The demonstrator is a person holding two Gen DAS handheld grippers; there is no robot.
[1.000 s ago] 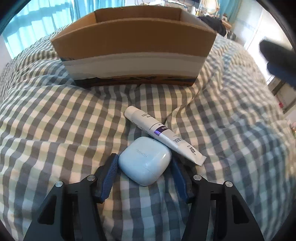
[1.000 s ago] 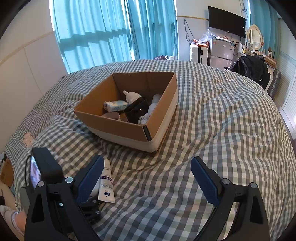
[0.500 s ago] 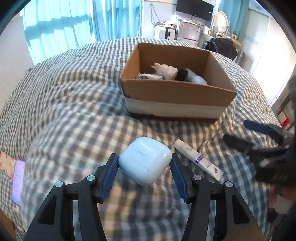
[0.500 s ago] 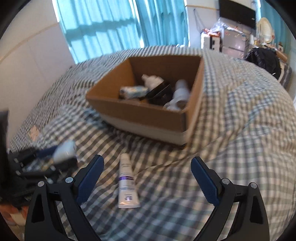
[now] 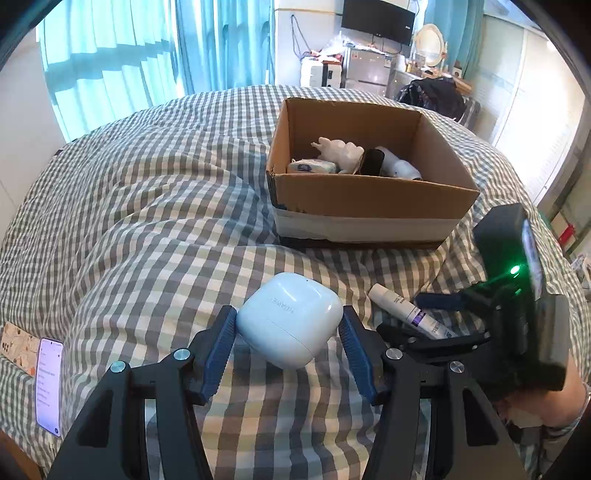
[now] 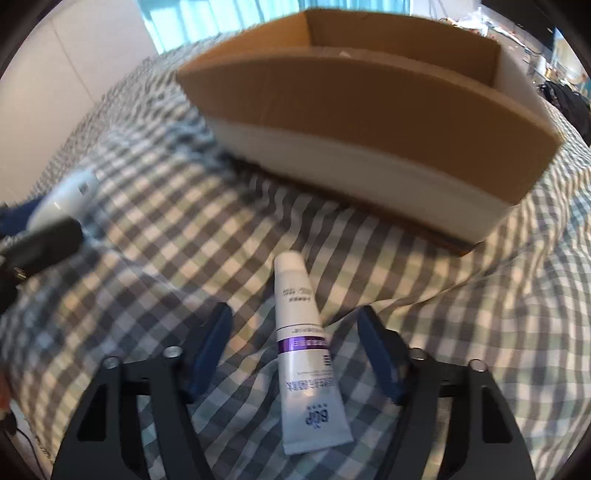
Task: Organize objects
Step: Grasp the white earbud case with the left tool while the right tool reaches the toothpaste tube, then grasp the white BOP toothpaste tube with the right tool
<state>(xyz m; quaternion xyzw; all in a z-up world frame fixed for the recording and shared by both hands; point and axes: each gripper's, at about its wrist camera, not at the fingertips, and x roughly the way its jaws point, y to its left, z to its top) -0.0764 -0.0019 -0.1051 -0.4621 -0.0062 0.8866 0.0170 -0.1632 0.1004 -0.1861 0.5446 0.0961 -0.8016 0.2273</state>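
Two tongs: I hold one in each hand, over a bed with a checked cover (image 5: 155,206).
Phone: a lit phone (image 5: 48,384) lies flat at the far left edge of the bed in my left view.
Left tongs: my left tongs (image 5: 288,328) squeeze the case from both sides, and the blue pads (image 5: 218,350) touch it.
Case: the pale blue case (image 5: 290,319) is up above the cover, tilted, with small grey letters on its lid. In my right view I see it blurry at the far left (image 6: 64,197).
Tube: a white tube (image 6: 304,350) with a purple band lies flat on the cover, cap end toward the box. In my left view it is just right of the case (image 5: 406,310).
Right tongs: my right tongs (image 6: 295,350) are spread wide, low over the tube. The tube lies between the blue pads (image 6: 376,354) with a gap on each side, so nothing is gripped. In my left view I see them from the side (image 5: 439,317), with a green light on the black block behind.
Box: a brown box (image 5: 369,206) with a pale band low on its side sits on the bed past the tube. I see a white animal toy (image 5: 338,147), a small packet (image 5: 312,167), something black and a white bottle inside.
Room: blue curtains (image 5: 147,48) hang behind the bed, and a TV (image 5: 376,18) is on the far wall.
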